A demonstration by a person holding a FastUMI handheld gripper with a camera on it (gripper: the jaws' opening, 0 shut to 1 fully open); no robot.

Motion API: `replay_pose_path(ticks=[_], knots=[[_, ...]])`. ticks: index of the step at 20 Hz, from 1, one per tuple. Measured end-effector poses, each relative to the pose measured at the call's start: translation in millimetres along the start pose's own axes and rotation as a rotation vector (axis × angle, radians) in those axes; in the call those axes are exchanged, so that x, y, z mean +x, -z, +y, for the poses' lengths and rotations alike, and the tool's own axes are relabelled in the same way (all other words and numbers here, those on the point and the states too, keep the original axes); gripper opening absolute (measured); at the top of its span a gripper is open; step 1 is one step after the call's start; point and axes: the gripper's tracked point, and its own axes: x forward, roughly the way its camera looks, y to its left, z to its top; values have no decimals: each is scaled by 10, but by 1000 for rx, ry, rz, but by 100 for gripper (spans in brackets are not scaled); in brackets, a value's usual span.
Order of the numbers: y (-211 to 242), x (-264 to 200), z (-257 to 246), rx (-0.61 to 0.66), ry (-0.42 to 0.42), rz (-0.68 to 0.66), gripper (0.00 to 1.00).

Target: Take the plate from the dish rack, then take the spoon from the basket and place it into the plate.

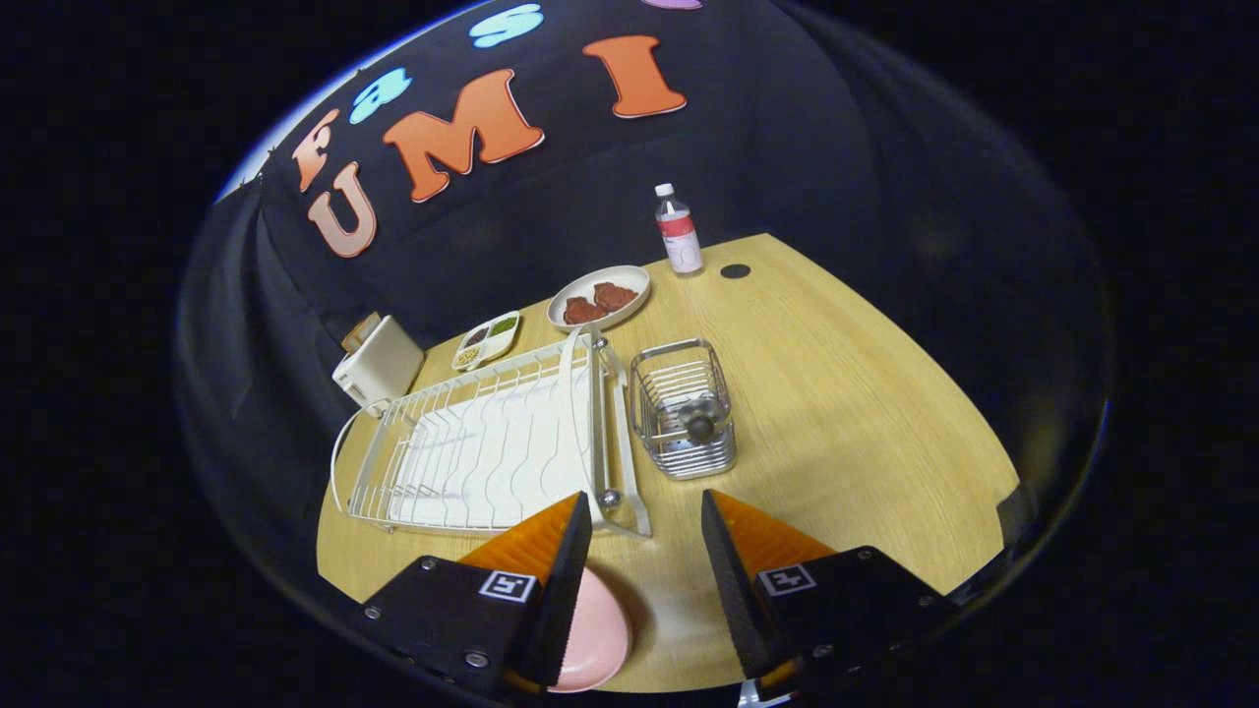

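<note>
The pink round plate (pixel 595 639) lies on the table, my gripper (pixel 644 551) released and empty; next I reach the spoon (pixel 696 425) in the wire basket (pixel 683 413).

Two-finger gripper (pixel 646 516) with wedge-shaped tapering fingers (pixel 556 560), serrated along inner edges, bolted to matte black angular mounts with silver screws and small square black-and-white marker tags.
</note>
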Motion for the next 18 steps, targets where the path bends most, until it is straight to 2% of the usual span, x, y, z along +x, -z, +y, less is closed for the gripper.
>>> replay_pose_path(ticks=[5, 8, 14, 18], knots=[[-180, 176, -103, -104, 26, -111, 67], [-255, 254, -162, -159, 50, -159, 51], [-311, 442, -181, -235, 52, -197, 27], [-370, 539, -180, -264, 56, -212, 19]])
